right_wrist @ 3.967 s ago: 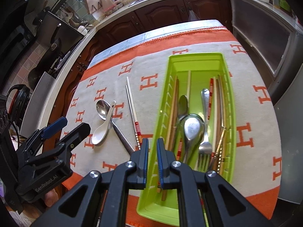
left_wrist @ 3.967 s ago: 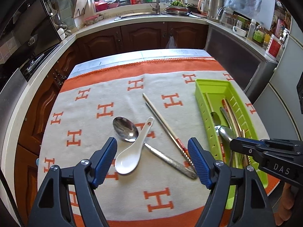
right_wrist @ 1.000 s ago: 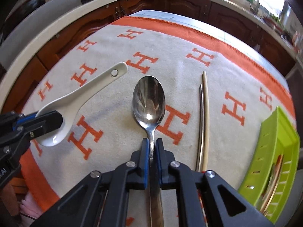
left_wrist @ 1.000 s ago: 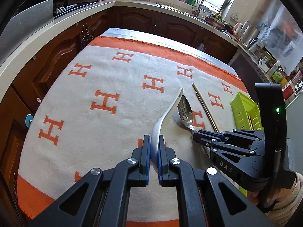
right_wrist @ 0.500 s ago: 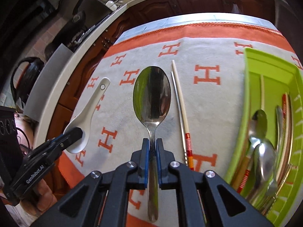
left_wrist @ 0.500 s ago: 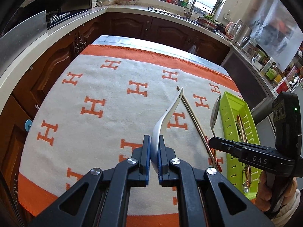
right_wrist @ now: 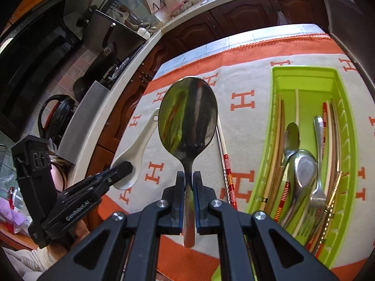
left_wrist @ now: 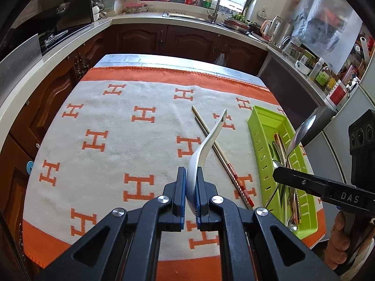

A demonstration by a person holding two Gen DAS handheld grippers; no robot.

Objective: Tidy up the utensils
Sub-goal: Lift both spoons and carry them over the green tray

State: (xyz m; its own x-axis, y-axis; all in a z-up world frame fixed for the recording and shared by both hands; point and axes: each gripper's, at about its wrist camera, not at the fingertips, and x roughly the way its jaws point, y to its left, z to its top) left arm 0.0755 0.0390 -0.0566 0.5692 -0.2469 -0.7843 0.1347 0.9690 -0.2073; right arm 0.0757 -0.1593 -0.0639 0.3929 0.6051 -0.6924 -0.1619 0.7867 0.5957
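Note:
My left gripper [left_wrist: 189,196] is shut on a white ceramic spoon [left_wrist: 206,142] and holds it above the cloth, handle pointing away. In the right wrist view the white spoon [right_wrist: 138,149] and left gripper [right_wrist: 121,171] show at the left. My right gripper [right_wrist: 188,201] is shut on a large metal spoon [right_wrist: 187,121], bowl forward, held in the air left of the green tray [right_wrist: 302,79]. In the left wrist view the metal spoon [left_wrist: 302,133] hangs over the tray [left_wrist: 260,131]. A pair of chopsticks [left_wrist: 215,145] lies on the cloth.
The tray holds several spoons, a fork [right_wrist: 318,164] and chopsticks. A white cloth [left_wrist: 112,126] with orange H marks covers the table. Kitchen counters, a sink [left_wrist: 187,16] and dark cabinets ring the table. A grey appliance [left_wrist: 293,98] stands to the right.
Both grippers have lifted higher and swung right. The metal spoon has moved from beside the chopsticks to over the tray's edge. Both grips are unchanged.

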